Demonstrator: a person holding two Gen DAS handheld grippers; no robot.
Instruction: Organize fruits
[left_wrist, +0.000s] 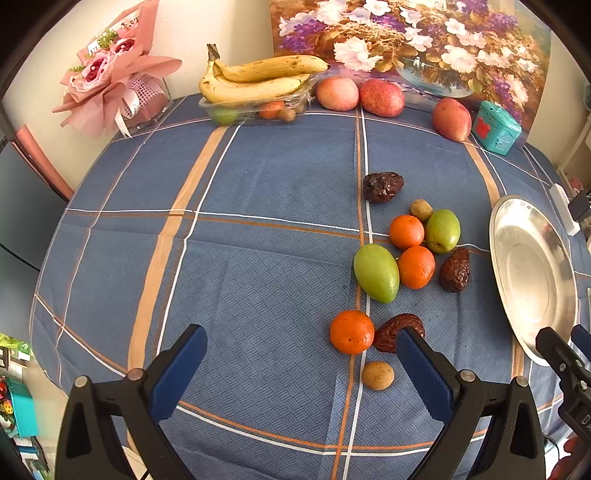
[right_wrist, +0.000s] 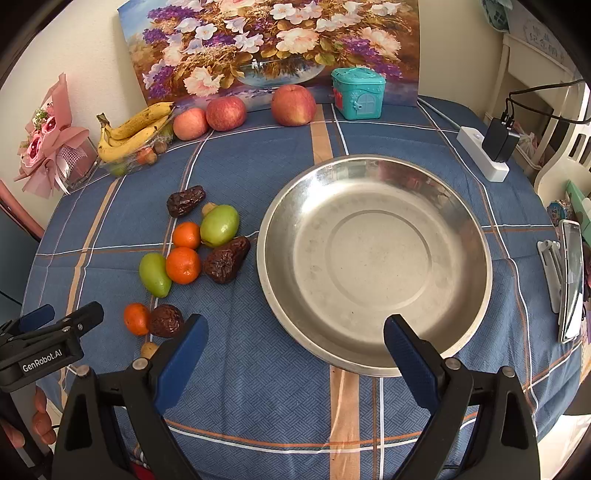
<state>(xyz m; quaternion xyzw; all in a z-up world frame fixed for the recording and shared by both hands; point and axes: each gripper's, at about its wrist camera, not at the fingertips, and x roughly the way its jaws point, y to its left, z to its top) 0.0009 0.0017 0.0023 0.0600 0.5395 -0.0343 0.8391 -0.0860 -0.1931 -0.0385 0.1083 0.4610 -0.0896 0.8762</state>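
Two grippers gape empty: the left gripper (left_wrist: 301, 356) hovers nearest the loose fruit, the closest mandarin (left_wrist: 351, 331) just ahead to its right, while the right gripper (right_wrist: 295, 345) faces the empty steel dish (right_wrist: 476, 221).

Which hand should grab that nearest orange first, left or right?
Left. The left hand-held gripper is open with the nearest orange just ahead of its fingers, while the right hand-held gripper faces the metal plate, empty.
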